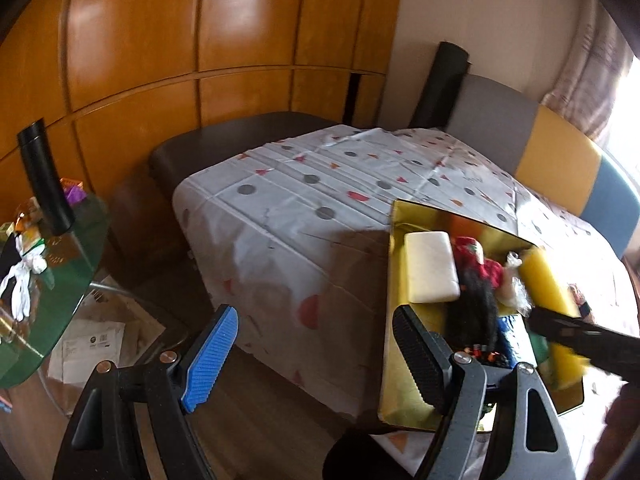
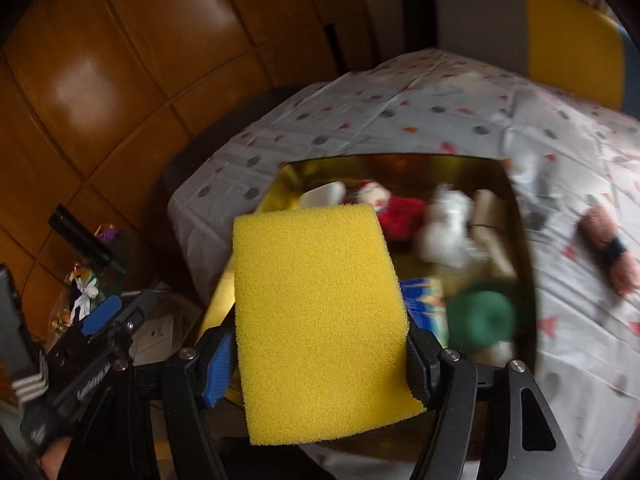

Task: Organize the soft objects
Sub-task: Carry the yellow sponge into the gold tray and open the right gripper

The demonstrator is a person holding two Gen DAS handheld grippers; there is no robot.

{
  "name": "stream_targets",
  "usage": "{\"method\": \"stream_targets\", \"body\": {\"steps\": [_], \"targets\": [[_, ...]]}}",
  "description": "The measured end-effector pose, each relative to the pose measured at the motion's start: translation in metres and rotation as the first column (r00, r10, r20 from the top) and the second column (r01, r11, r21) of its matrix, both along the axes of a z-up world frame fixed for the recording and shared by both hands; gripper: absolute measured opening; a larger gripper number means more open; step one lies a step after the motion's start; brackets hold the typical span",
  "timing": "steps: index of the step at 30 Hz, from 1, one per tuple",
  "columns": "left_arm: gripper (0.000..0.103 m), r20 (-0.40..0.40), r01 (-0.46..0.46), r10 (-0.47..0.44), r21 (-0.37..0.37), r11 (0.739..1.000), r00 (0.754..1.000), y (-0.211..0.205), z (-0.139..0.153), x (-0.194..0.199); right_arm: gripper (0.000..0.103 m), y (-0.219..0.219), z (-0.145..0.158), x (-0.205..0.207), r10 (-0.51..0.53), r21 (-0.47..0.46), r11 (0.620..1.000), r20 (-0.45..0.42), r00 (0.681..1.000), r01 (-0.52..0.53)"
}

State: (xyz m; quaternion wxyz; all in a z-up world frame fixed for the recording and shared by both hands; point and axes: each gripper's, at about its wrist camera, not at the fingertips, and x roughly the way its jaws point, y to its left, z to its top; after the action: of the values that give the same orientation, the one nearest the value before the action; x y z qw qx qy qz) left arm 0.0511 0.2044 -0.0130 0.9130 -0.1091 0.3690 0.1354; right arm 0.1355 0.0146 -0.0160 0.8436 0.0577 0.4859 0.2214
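In the right wrist view my right gripper (image 2: 320,364) is shut on a yellow sponge (image 2: 320,320), held above the near end of a gold box (image 2: 400,159). The box lies on the bed and holds a cream sponge (image 1: 430,266), a red-clothed doll (image 1: 482,268), a white plush (image 2: 444,224), a green roll (image 2: 480,316) and a blue item (image 2: 420,300). A pink plush (image 2: 612,256) lies on the sheet to the right of the box. My left gripper (image 1: 316,360) is open and holds nothing, at the box's left edge near the bed's corner.
The bed (image 1: 304,208) has a white sheet with dots and triangles and a grey, yellow and blue headboard (image 1: 556,152). A dark bench (image 1: 224,140) stands behind it against wooden wall panels. At left, a green glass table (image 1: 68,272) carries a black bottle (image 1: 44,176).
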Motion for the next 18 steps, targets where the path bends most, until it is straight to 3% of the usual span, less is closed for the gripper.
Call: {"method": "stream_targets", "body": {"steps": [9, 12, 14, 18], "targets": [[0.081, -0.029, -0.036, 0.036, -0.017, 0.999, 0.999, 0.019, -0.01, -0.003, 0.073, 0.052, -0.059, 0.039, -0.012, -0.037, 0.999, -0.152, 0.988, 0.007], [0.081, -0.028, -0.04, 0.04, -0.016, 0.999, 0.999, 0.02, -0.011, -0.003, 0.079, 0.053, -0.064, 0.039, 0.006, -0.013, 1.0, -0.166, 0.986, -0.008], [0.081, -0.03, -0.036, 0.035, -0.022, 0.999, 0.999, 0.019, -0.012, -0.002, 0.089, 0.052, -0.064, 0.039, 0.016, 0.009, 1.0, -0.168, 0.986, -0.015], [0.081, -0.027, -0.021, 0.021, -0.014, 1.0, 0.999, 0.015, -0.01, -0.002, 0.091, 0.049, -0.063, 0.034, 0.026, 0.034, 0.999, -0.166, 0.986, -0.02]]}}
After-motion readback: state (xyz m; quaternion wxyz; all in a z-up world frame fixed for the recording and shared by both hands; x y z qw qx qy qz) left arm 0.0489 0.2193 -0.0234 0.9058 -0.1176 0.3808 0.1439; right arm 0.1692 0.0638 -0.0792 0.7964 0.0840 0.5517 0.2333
